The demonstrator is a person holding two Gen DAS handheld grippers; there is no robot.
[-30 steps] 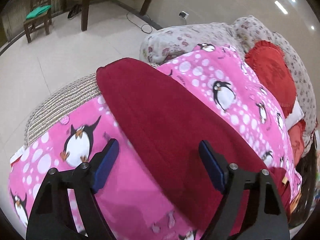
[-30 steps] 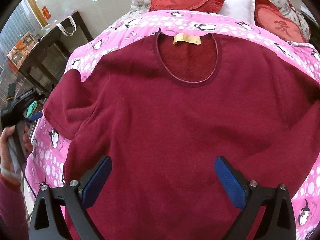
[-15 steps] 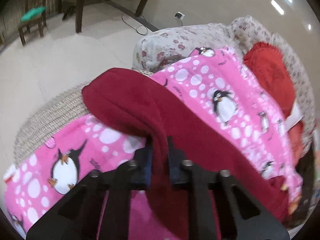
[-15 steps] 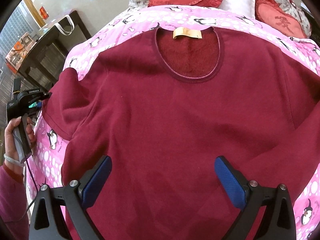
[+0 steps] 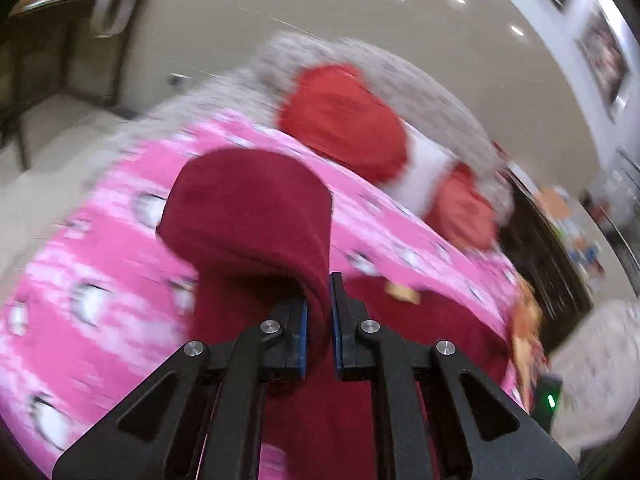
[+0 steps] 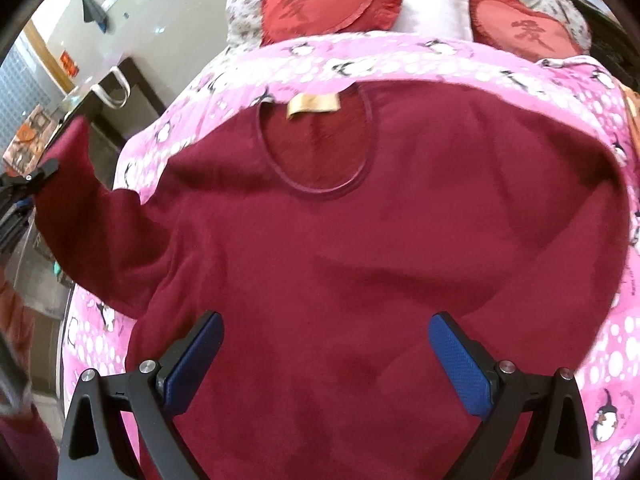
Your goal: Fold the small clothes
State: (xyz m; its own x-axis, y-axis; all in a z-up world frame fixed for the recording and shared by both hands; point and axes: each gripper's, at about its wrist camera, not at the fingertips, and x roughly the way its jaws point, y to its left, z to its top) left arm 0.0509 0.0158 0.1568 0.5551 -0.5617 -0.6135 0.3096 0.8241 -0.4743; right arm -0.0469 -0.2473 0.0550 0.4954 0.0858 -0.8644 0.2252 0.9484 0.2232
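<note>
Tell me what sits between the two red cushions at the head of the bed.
A white pillow lies between the left red cushion and the right red cushion; the right wrist view shows it clearly, above the pink penguin blanket.

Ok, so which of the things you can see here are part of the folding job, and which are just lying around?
Part of the job:
maroon sweater
its sleeve, clamped in the left gripper
right gripper, open over the sweater

Just lying about:
penguin blanket
red cushions
white pillow
</note>
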